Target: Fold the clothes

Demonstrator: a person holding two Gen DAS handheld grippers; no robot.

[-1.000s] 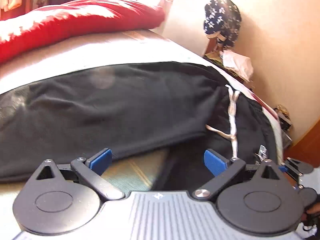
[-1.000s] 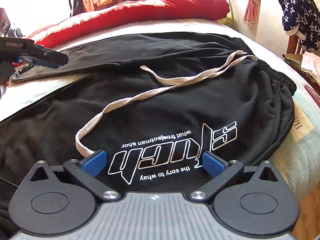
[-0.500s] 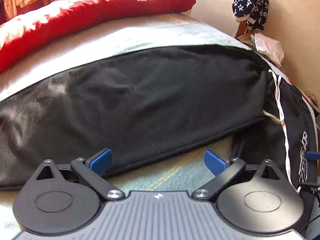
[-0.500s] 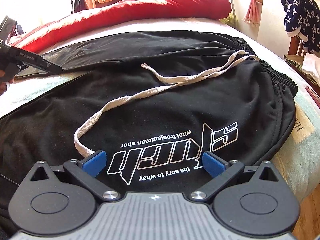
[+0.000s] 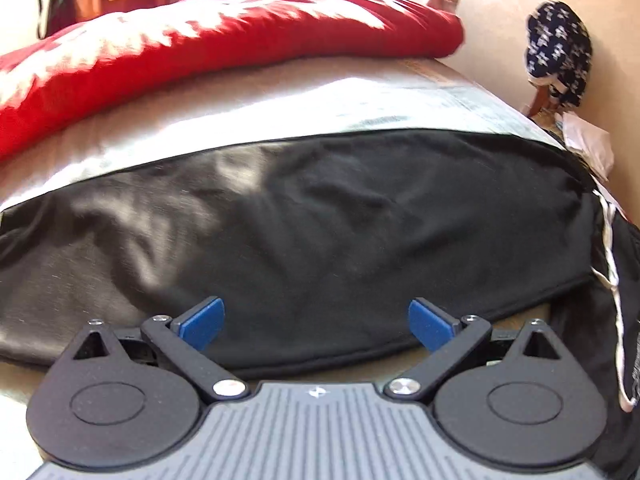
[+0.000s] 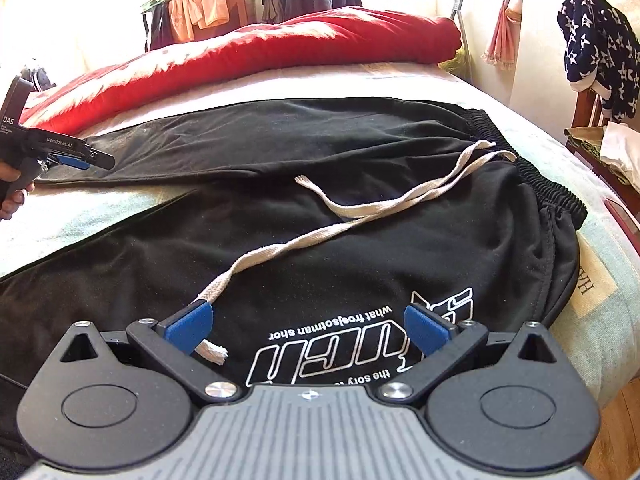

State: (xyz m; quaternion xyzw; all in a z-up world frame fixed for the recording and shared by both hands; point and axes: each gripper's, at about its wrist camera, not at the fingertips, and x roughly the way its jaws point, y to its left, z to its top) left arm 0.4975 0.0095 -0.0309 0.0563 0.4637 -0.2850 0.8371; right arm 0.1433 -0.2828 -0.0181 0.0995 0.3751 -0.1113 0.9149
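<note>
Strong daylight from the upper left of both frames. Blown-out white patches on the red padded quilt and on the pale bed sheet. Grey sheen on the left part of the black cotton trousers. Left wrist view softened by motion blur throughout; right wrist view sharp, white printed lettering legible. Fisheye bending and dark corners at frame edges.

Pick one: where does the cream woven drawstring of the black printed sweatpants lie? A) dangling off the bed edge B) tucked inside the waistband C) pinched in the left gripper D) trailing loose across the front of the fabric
D: in the right wrist view the cream woven drawstring runs from the elastic waistband across the black printed sweatpants toward the open right gripper.
</note>
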